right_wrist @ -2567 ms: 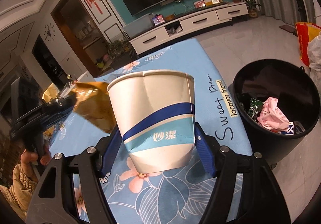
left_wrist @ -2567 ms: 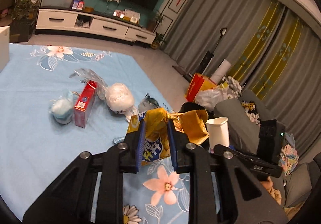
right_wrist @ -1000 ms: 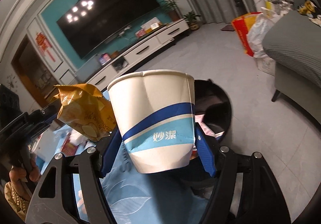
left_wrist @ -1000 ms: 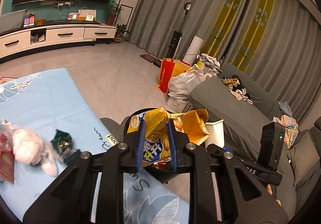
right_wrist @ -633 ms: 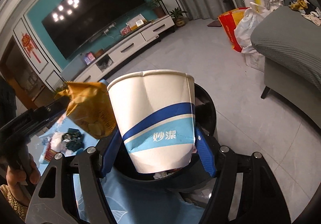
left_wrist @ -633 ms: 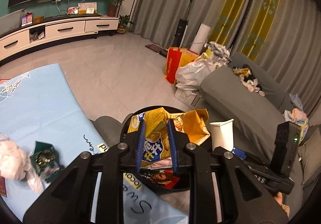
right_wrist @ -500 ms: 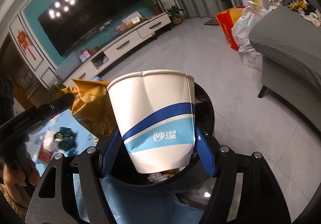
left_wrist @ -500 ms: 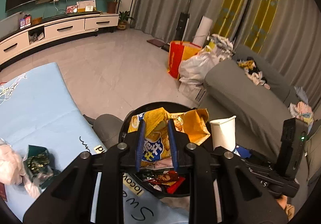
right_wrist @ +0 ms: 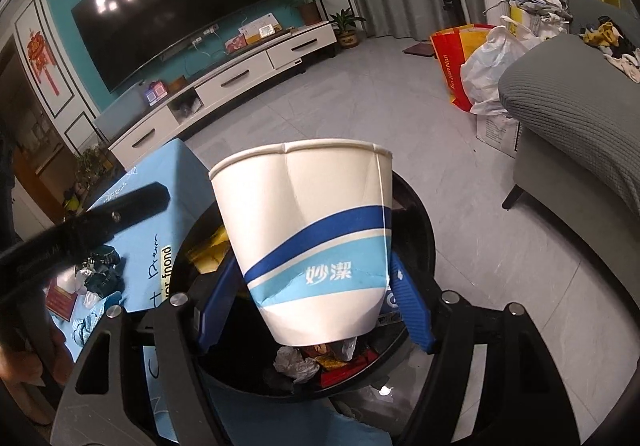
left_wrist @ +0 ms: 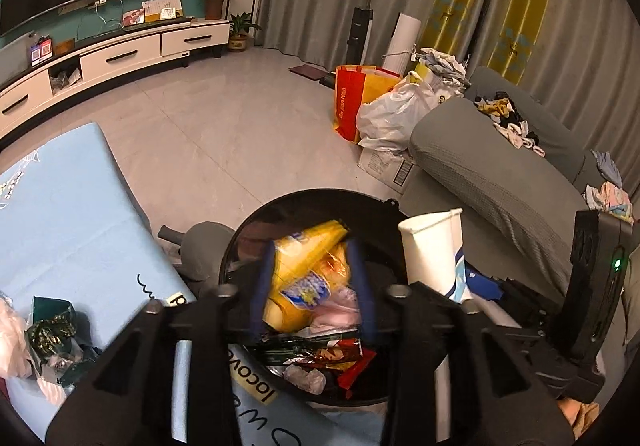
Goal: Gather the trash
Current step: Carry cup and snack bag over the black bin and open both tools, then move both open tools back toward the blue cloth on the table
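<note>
Your left gripper (left_wrist: 316, 286) is letting go: its jaws are opening, and the yellow snack bag (left_wrist: 304, 274) sits blurred in the widening gap between the blue pads, no longer pinched. Your right gripper (right_wrist: 316, 302) is clamped on the paper cup (right_wrist: 312, 230), a pad pressed against each side of its lower wall. The right jaws are easing apart too, though the cup is not yet free.

Both grippers point steeply down over the black trash bin (left_wrist: 320, 202), which stands on the floor just off the right edge of the blue floral mat (left_wrist: 60, 206). The bin already holds red, green and white wrappers. The snack bag hangs inside the bin's mouth, above that pile, its long axis running from near-left to far-right, printed face toward the left wrist camera.

The paper cup stands upright in your right gripper, open rim up and tilted slightly away from the camera, base down over the near half of the bin. Its blue band slants across the front. In the left wrist view the same cup shows to the right of the bag, above the bin's right rim.

On the mat, to the left of the bin, a dark green wrapper (left_wrist: 52, 334) lies crumpled, with a pale wad of plastic at the picture's far left edge.
</note>
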`<state>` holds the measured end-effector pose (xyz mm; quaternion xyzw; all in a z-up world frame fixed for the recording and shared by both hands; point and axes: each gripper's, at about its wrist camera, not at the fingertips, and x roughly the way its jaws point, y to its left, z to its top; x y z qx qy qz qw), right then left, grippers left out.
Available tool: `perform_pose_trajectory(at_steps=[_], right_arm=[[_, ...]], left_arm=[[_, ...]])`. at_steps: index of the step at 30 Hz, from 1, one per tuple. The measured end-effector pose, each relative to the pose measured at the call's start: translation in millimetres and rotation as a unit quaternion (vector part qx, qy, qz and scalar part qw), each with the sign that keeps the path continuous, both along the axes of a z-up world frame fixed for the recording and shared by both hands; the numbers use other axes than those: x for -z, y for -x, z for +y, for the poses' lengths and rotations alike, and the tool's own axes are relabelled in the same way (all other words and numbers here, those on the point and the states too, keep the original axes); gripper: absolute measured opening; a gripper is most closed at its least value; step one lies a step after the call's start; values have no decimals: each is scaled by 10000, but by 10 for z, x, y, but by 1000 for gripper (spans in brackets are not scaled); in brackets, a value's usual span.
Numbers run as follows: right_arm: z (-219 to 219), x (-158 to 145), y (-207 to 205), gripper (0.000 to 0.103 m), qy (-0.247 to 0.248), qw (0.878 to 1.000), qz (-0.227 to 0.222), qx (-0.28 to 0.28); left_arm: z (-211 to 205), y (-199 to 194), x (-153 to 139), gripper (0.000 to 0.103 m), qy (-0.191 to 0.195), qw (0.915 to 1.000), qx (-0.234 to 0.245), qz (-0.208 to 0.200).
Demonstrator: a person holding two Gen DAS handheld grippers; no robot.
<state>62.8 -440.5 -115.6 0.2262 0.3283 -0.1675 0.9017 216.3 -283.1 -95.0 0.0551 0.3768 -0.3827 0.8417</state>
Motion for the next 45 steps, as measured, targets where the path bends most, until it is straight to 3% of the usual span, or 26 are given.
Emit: perform_pose_trajectory(at_steps=[3, 5, 7, 12, 17, 21, 27, 35, 40, 45], right_arm=[[3, -3, 9, 79, -16, 10000, 16, 13], [-2, -15, 35, 81, -29, 10000, 5, 36], [4, -43, 71, 81, -55, 10000, -28, 59], [97, -119, 271, 81, -164, 9998, -122, 54], [263, -130, 450, 81, -354, 9992, -36, -174], [458, -100, 527, 81, -419, 9983, 190, -369], [881, -43, 525, 81, -611, 9943, 411, -777], [1525, -164, 431, 81, -430, 9870, 518, -1457], [1837, -194, 323, 81, -214, 9826, 660, -1723], [2119, -211, 207, 81, -62, 9773, 724, -1992]], left_arm=[[25, 23, -11, 54, 22, 10000, -9, 9], [55, 50, -32, 70, 23, 10000, -39, -37], [108, 89, -63, 71, 20, 9999, -63, -82], [277, 237, -151, 90, -34, 9998, -150, -107], [682, 536, -134, 100, -72, 9996, -186, 203], [1096, 786, -16, 100, -94, 9979, -340, 541], [1816, 994, 148, 100, -203, 9885, -1105, 1016], [2620, 1181, 60, 100, 86, 9785, -1854, 904], [3105, 1277, 83, 100, 356, 9663, -2345, 1002], [3386, 1322, 98, 100, 501, 9595, -2557, 1068]])
